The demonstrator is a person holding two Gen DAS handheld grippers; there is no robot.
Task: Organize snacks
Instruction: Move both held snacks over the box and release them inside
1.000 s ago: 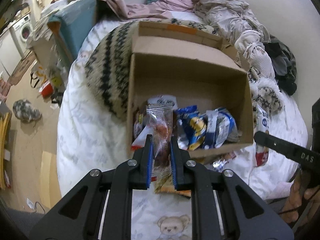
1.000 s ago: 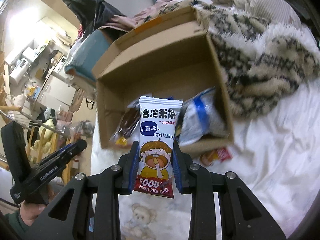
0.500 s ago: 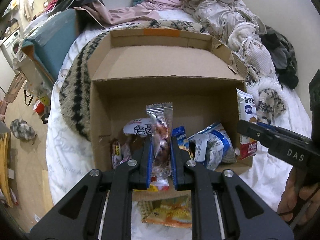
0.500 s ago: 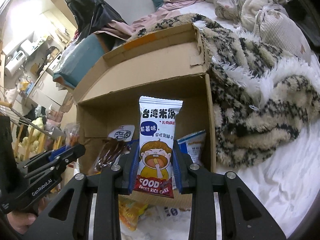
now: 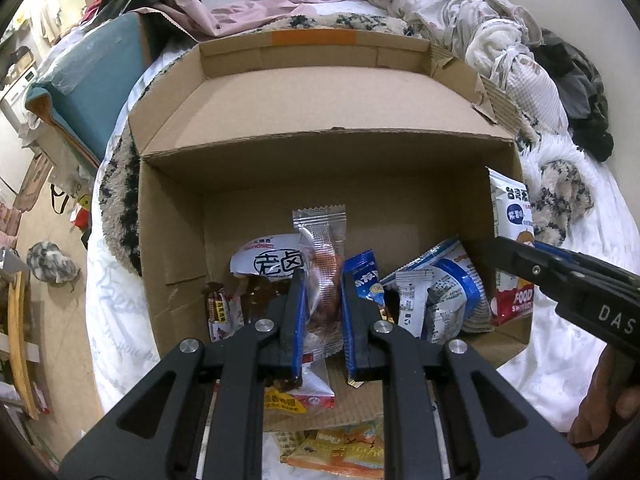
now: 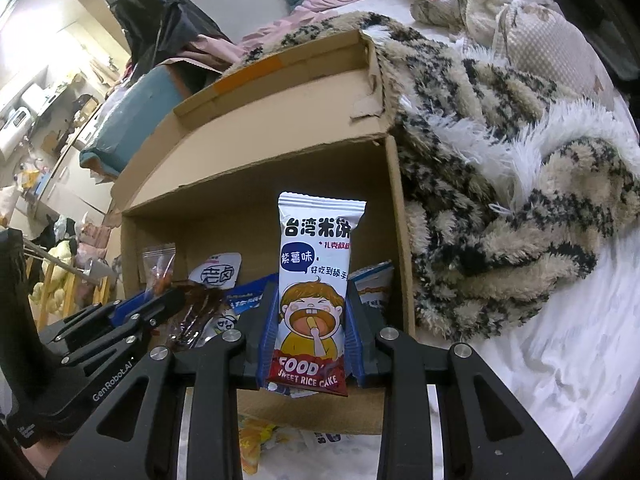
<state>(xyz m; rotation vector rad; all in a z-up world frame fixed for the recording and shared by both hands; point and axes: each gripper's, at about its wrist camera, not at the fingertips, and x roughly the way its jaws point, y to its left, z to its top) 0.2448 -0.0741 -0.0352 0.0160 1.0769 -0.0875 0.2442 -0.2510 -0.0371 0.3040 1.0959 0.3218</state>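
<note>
Both hands are at the dropping step. The left gripper (image 5: 323, 312) pinches a clear snack packet (image 5: 322, 264) between its fingers; the right gripper (image 6: 313, 344) pinches the rice cake packet (image 6: 316, 280). Both packets hang over the cardboard box (image 5: 336, 160); next, the fingers need to spread.

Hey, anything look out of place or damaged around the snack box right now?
Yes: an orange snack packet lies on the bedsheet outside the cardboard box, by its near edge. The box's far-right flap is torn.
</note>
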